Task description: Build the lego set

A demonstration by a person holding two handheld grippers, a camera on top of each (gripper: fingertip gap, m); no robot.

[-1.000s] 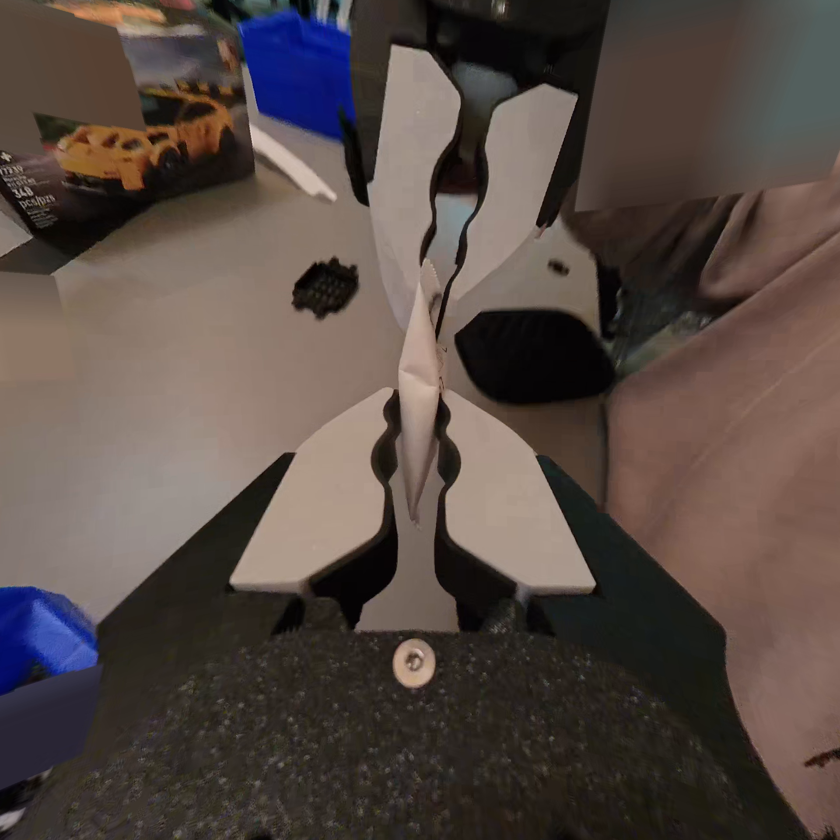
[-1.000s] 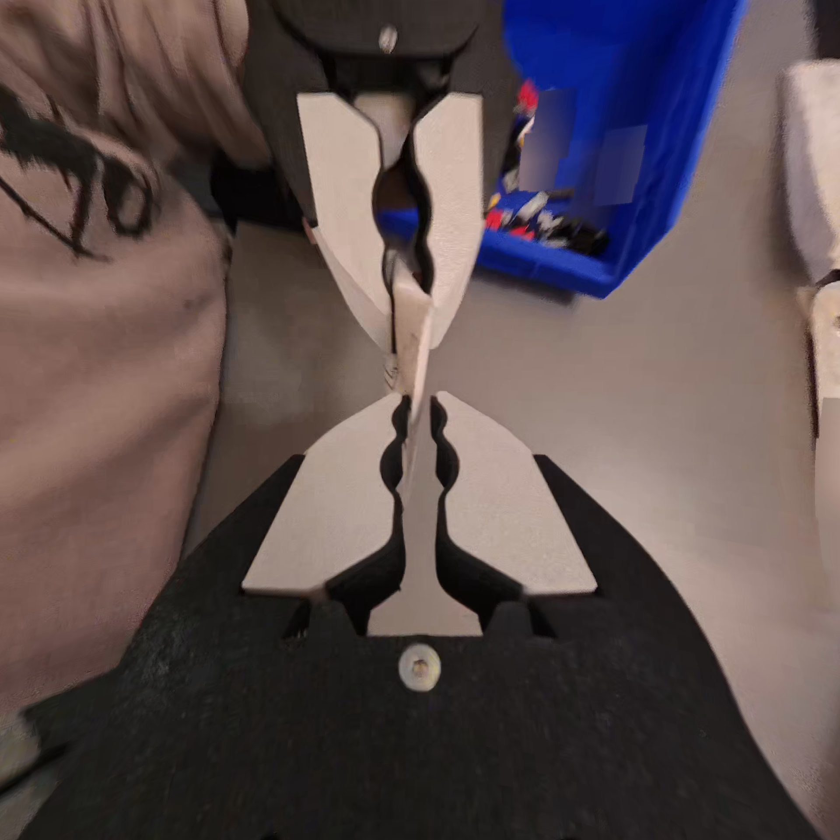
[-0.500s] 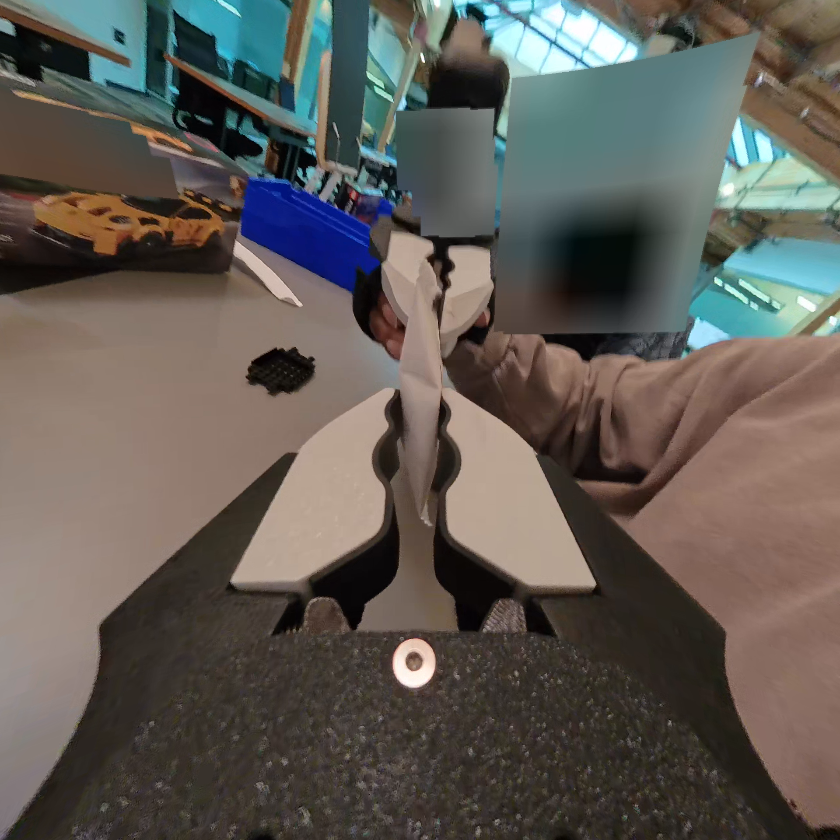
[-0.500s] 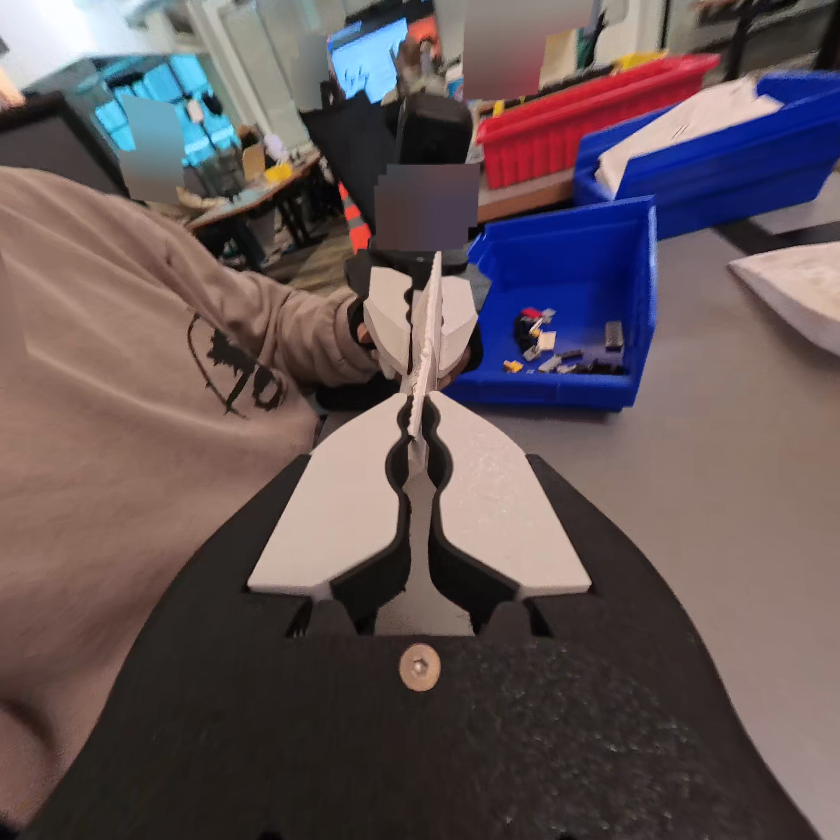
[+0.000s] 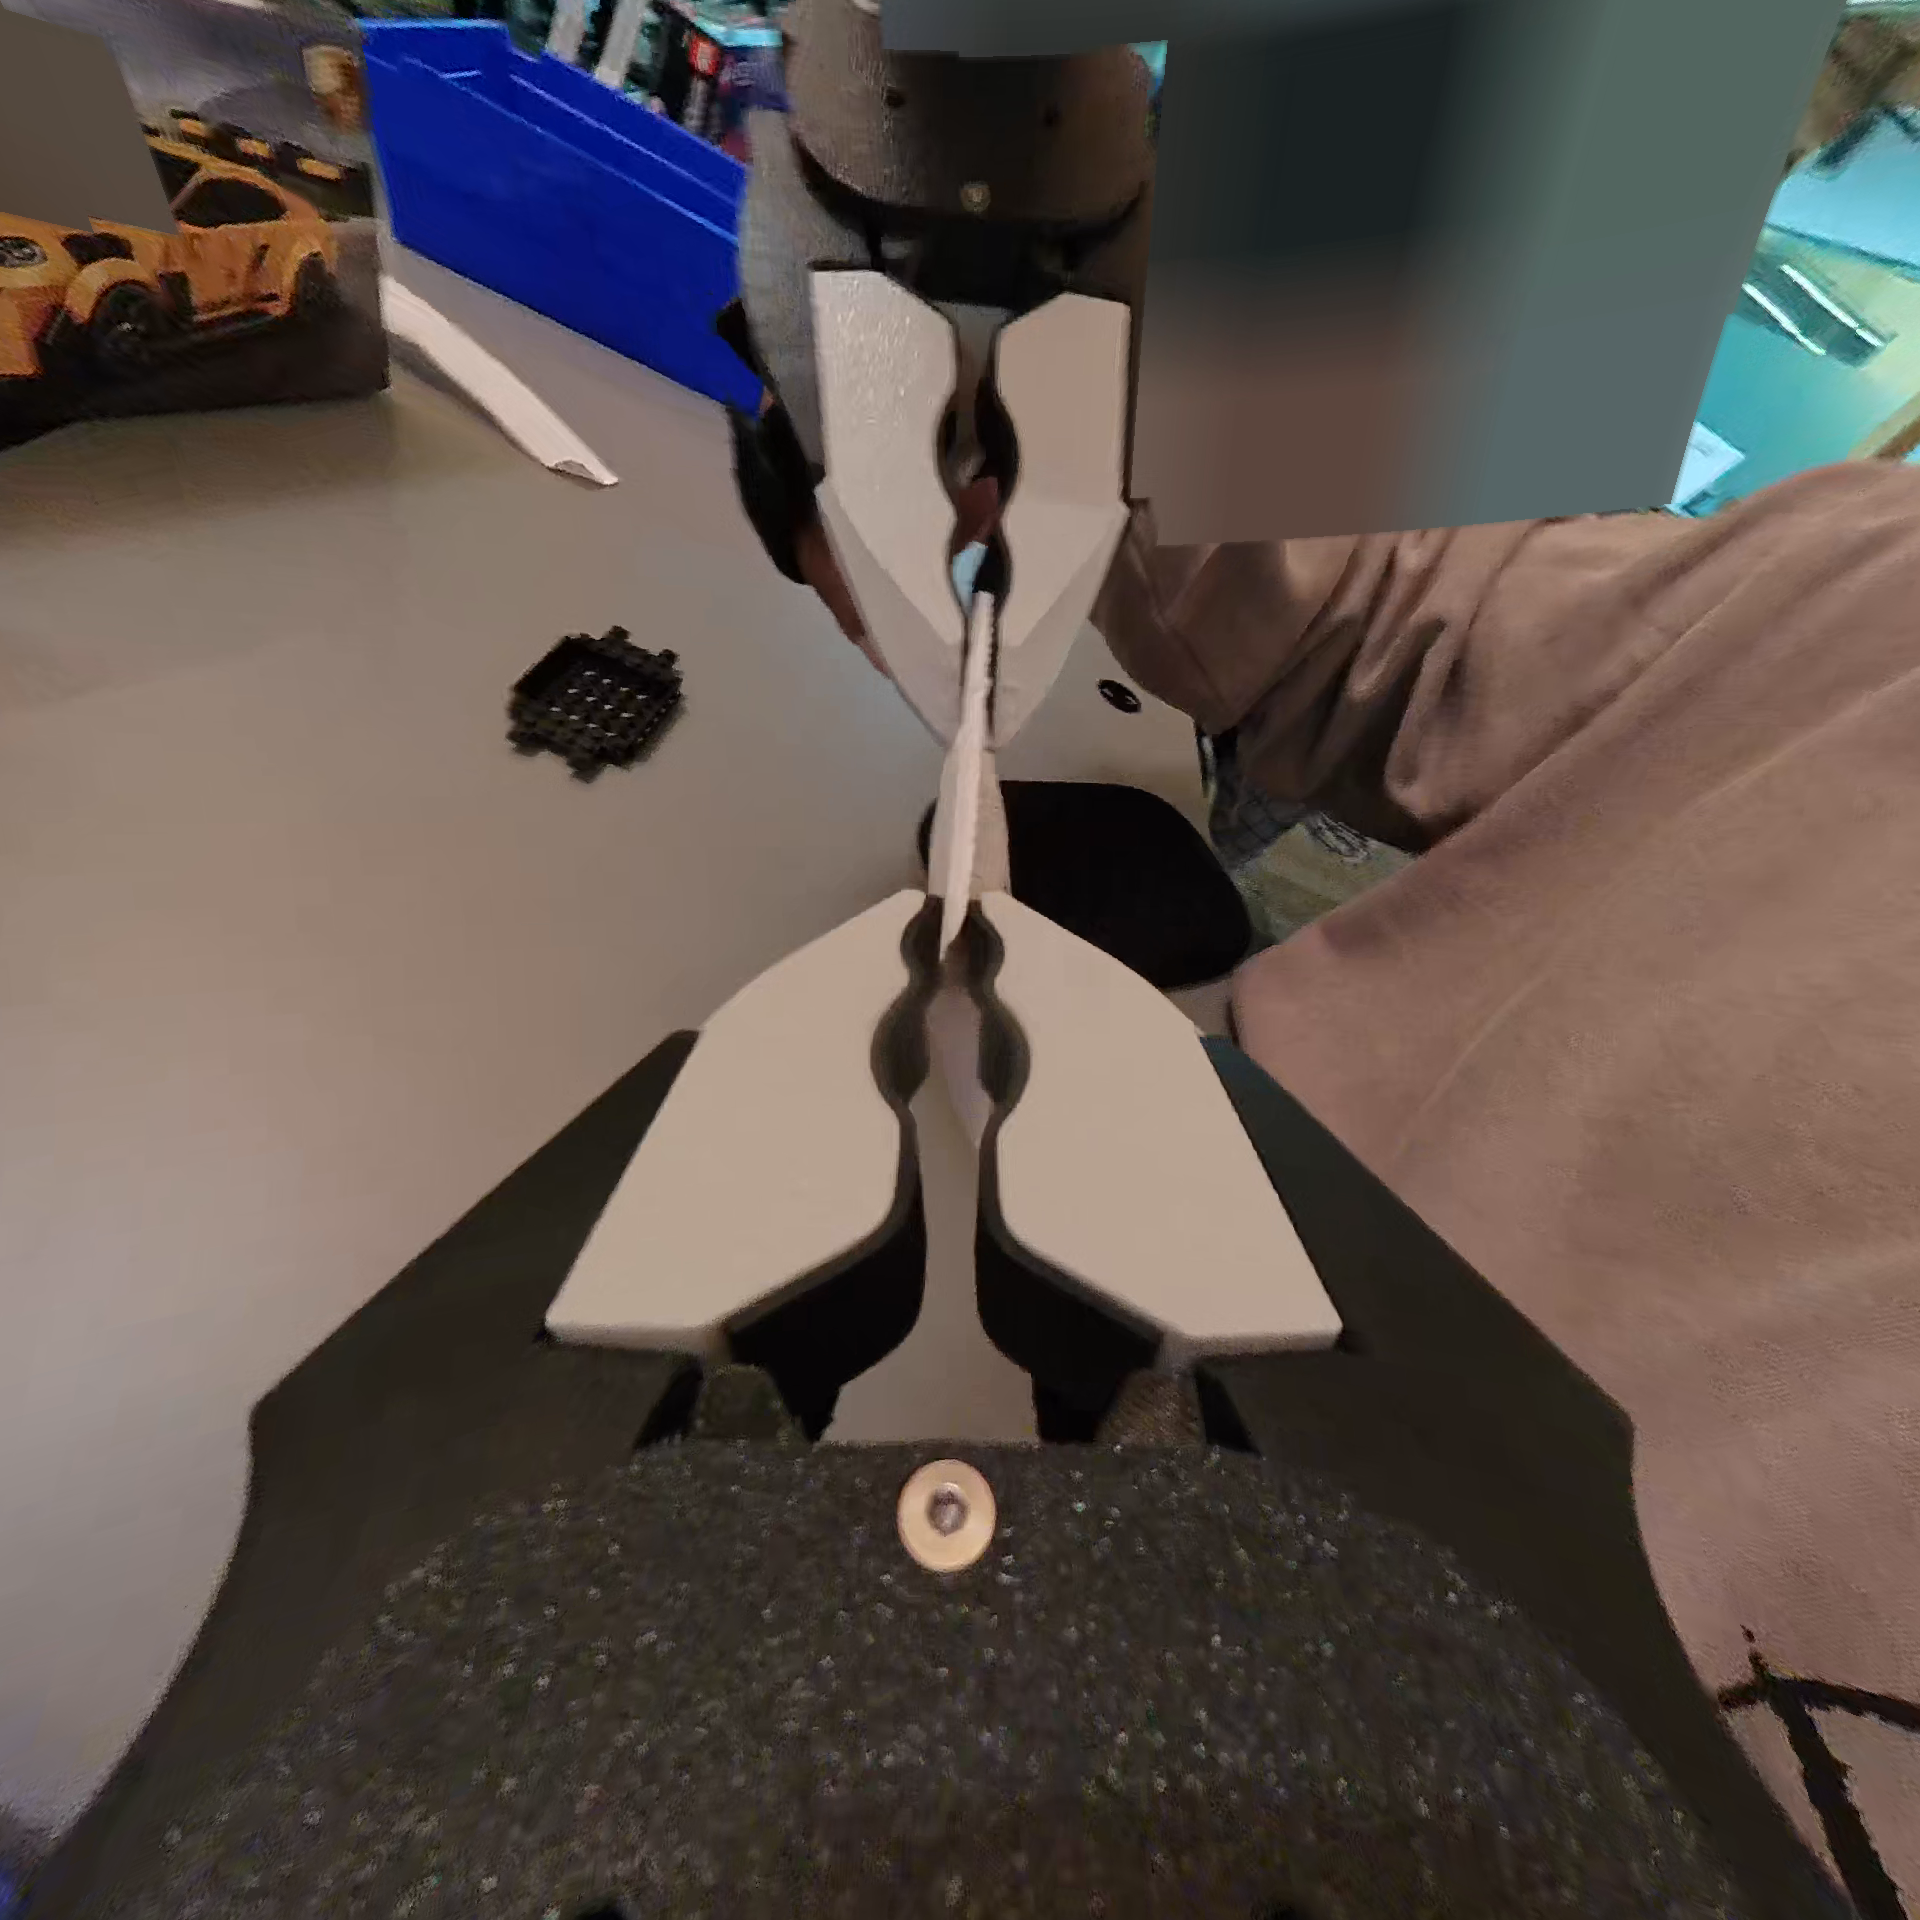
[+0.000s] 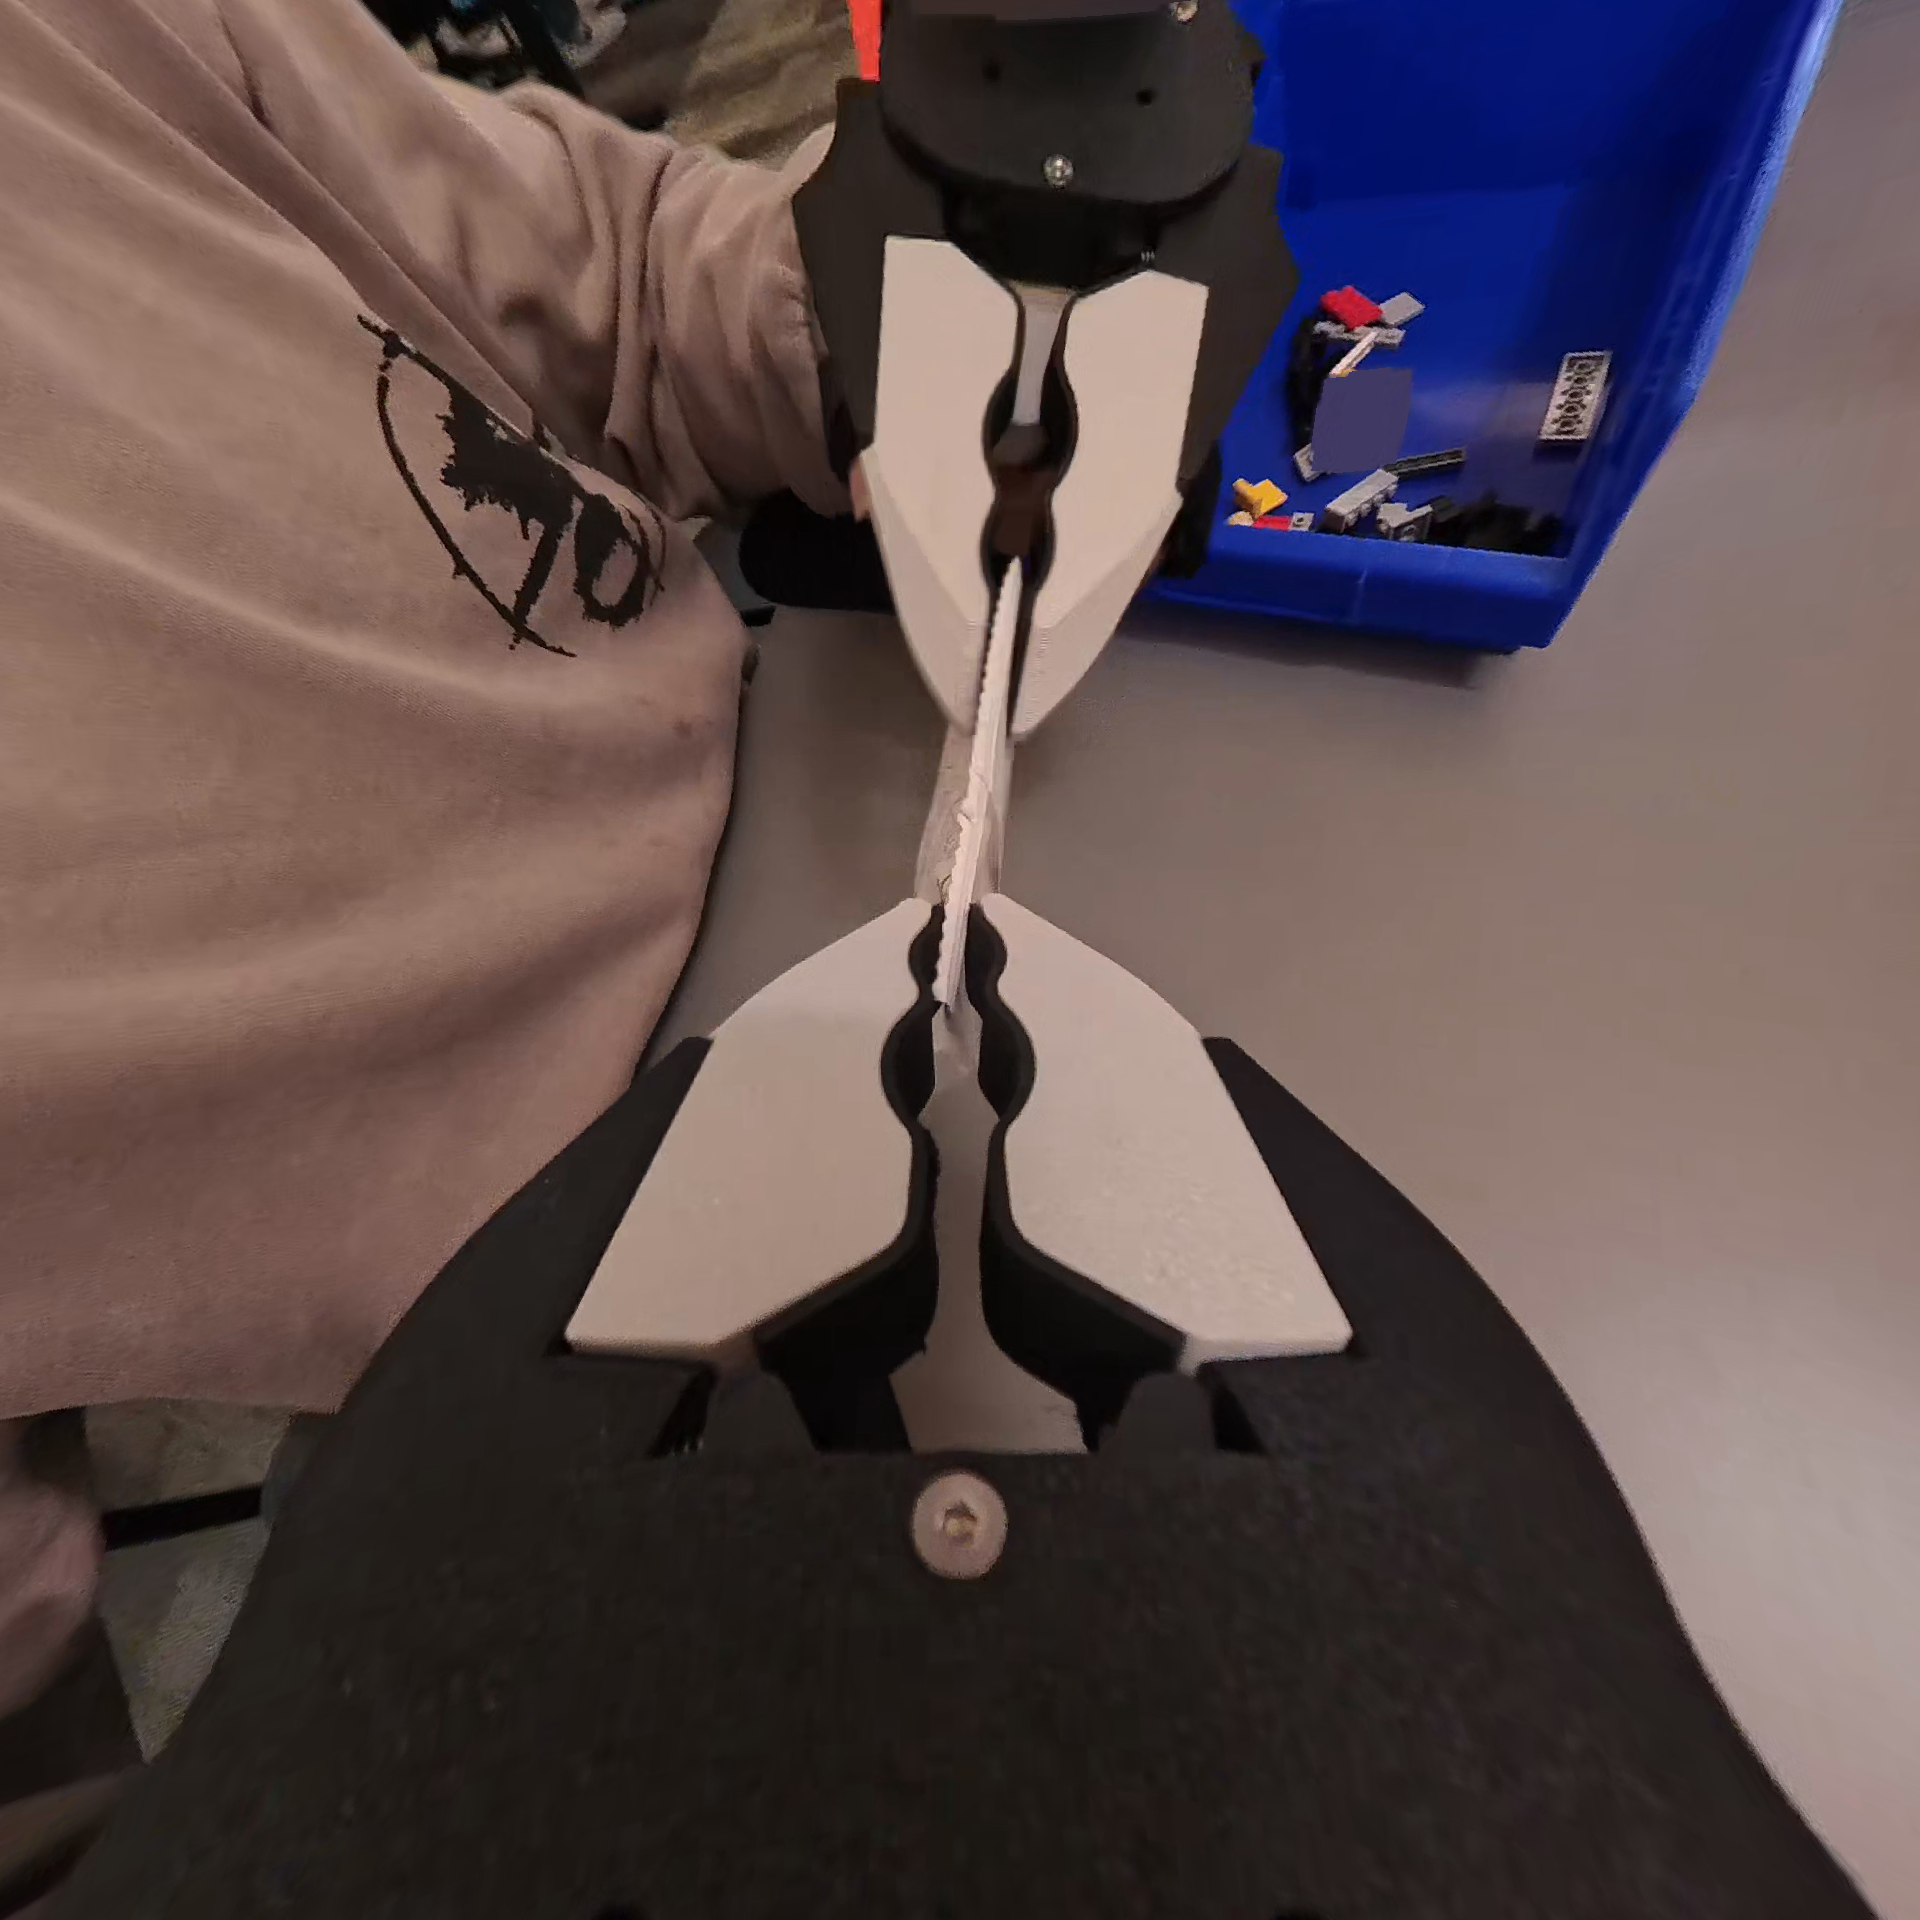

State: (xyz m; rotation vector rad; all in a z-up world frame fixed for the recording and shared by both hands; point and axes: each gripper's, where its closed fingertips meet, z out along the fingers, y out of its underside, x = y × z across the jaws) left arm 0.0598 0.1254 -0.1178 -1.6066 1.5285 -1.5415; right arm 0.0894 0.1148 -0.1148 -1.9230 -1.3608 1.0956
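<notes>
A white paper parts bag with a serrated edge is stretched edge-on between my two grippers above the grey table. My left gripper is shut on one end of it. My right gripper faces it and is shut on the other end. In the right wrist view the right gripper pinches the bag and the left gripper holds the far end. A small black studded lego plate lies on the table to the left.
A lego box with a yellow car and a blue bin stand at the back left, with a white paper strip beside them. A blue bin holds several loose bricks. The person's beige sweater is close. One gripper's finger ends stand about 4 centimetres off the other's.
Both grippers were lifted to level half a second ago and have now tilted back down toward the table. They still hold the white bag taut between them.
</notes>
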